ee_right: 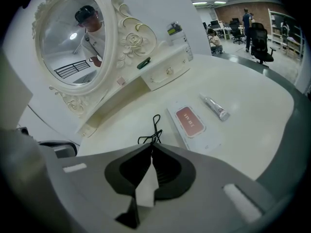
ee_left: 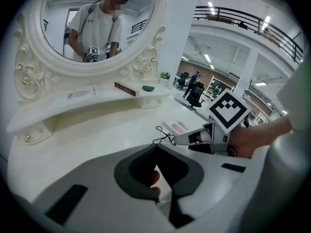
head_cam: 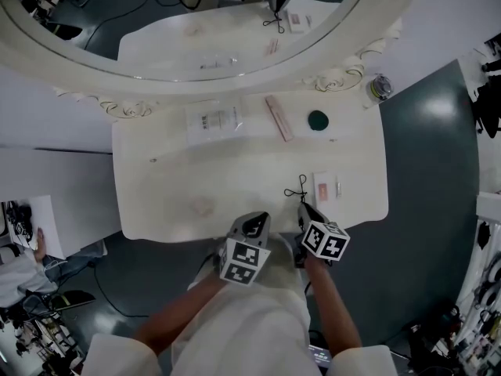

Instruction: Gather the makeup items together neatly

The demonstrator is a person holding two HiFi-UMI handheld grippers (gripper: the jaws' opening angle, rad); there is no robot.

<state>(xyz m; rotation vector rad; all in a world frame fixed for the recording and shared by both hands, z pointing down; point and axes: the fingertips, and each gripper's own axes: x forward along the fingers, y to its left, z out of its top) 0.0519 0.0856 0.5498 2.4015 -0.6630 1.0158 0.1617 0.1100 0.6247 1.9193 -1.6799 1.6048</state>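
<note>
Near the dressing table's front right edge, a thin black cord loop is pinched in the closed right gripper. Judged light, limp and snag-prone; grip its bunched middle. Left gripper: closed, empty.

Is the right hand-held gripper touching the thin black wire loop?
Touching: the right gripper view shows the right hand-held gripper shut on the thin black wire loop.

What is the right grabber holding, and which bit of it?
The right gripper has its jaws shut on a thin black looped wire item, pinched by its near end, with the loops sticking out in front.
</note>
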